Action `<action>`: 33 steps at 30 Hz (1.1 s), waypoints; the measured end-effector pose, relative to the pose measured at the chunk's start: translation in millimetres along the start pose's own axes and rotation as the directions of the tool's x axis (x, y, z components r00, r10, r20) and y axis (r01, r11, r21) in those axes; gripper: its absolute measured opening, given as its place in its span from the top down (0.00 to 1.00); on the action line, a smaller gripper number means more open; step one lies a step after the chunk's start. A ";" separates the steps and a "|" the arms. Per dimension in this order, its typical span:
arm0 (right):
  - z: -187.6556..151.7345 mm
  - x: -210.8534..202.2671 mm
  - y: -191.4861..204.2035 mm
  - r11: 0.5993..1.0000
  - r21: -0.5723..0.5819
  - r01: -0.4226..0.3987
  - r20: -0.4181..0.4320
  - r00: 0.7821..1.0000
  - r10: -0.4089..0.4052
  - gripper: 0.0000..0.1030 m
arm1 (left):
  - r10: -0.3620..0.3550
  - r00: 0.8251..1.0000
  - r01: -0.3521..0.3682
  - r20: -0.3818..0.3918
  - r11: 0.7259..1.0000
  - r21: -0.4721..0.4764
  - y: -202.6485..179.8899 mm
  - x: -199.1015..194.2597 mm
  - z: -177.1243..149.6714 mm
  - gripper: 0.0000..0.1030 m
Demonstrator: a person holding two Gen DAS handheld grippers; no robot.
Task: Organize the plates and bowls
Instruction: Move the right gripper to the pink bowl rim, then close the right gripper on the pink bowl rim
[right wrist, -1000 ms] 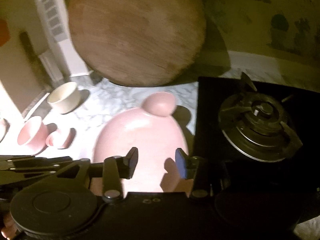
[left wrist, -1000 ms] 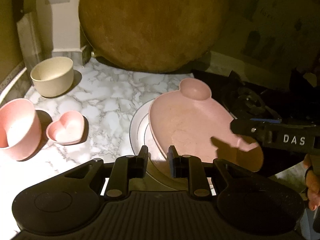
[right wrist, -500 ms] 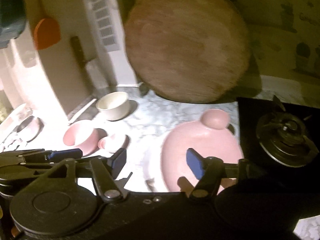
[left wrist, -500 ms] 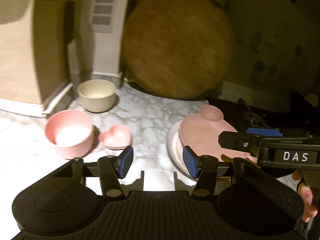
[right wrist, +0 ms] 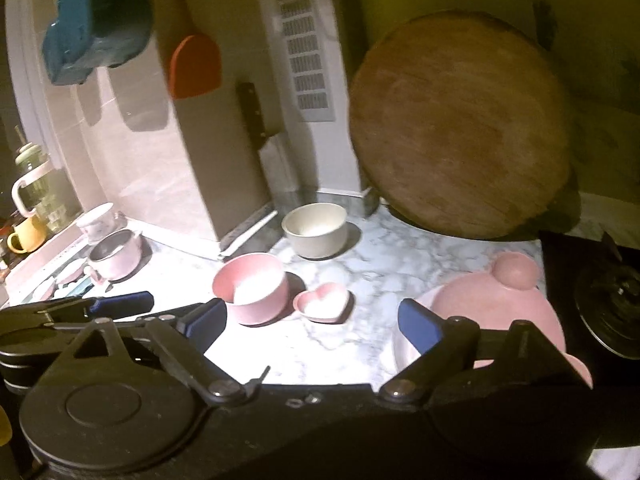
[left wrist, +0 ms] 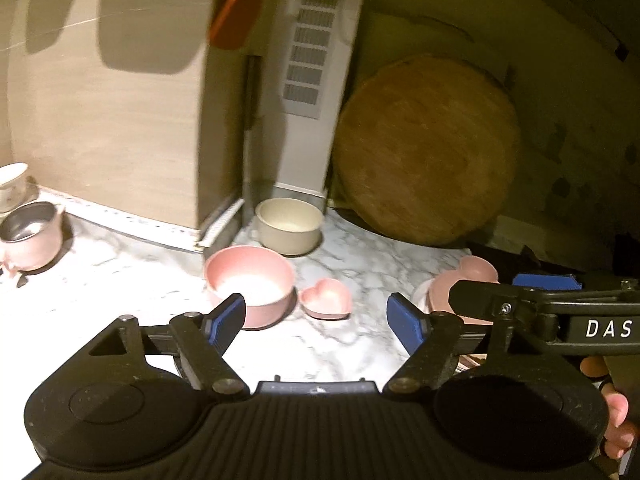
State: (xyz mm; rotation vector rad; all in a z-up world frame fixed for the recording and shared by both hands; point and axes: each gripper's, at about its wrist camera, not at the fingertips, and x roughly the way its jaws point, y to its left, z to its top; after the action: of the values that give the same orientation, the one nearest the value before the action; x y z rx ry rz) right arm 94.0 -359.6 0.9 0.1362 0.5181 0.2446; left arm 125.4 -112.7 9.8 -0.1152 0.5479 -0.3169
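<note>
A pink plate with a round ear (right wrist: pixel 488 304) lies on a white plate (left wrist: pixel 421 298) at the right of the marble counter, beside the hob. Left of it stand a pink bowl (left wrist: pixel 250 286), a small heart-shaped pink dish (left wrist: pixel 326 303) and, further back, a cream bowl (left wrist: pixel 289 232). My left gripper (left wrist: pixel 316 316) hovers in front of the heart dish, jaws opening, nothing between them. My right gripper (right wrist: pixel 312 320) hangs beside it, its jaws opening too and empty. Its right finger hides part of the pink plate.
A round wooden board (left wrist: pixel 424 152) leans against the back wall. A black hob with a burner (right wrist: pixel 608 304) borders the counter on the right. A pink pot (left wrist: pixel 30 236) and cups stand far left. A knife (right wrist: pixel 252 112) and an orange spatula (right wrist: pixel 194 66) hang on the wall.
Both grippers have drawn back and upward from the pink plate and opened their jaws wide. The left gripper has let go of the plate's edge. The plate stays on the white plate.
</note>
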 end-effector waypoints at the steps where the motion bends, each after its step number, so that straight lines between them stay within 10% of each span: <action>1: 0.7 1.4 3.0 1.000 -0.003 -0.008 -0.003 1.000 0.008 0.10 | 0.011 1.000 -0.011 0.004 1.000 -0.004 3.2 -1.9 0.2 0.24; 14: 12.4 46.9 27.5 0.997 -0.049 -0.065 -0.029 0.998 0.064 0.10 | 0.132 0.990 -0.136 -0.047 0.987 -0.085 43.1 24.6 3.1 0.24; 33: 37.9 227.4 6.0 0.998 -0.007 -0.059 -0.325 0.944 0.054 0.29 | 0.227 0.944 -0.280 -0.239 0.935 -0.218 101.6 154.4 14.9 0.24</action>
State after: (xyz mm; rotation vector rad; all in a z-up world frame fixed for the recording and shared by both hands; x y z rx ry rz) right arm 303.2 -296.1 -72.7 0.0950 0.8413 0.3302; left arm 284.7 -66.6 -73.2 -0.2538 0.8047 -0.0031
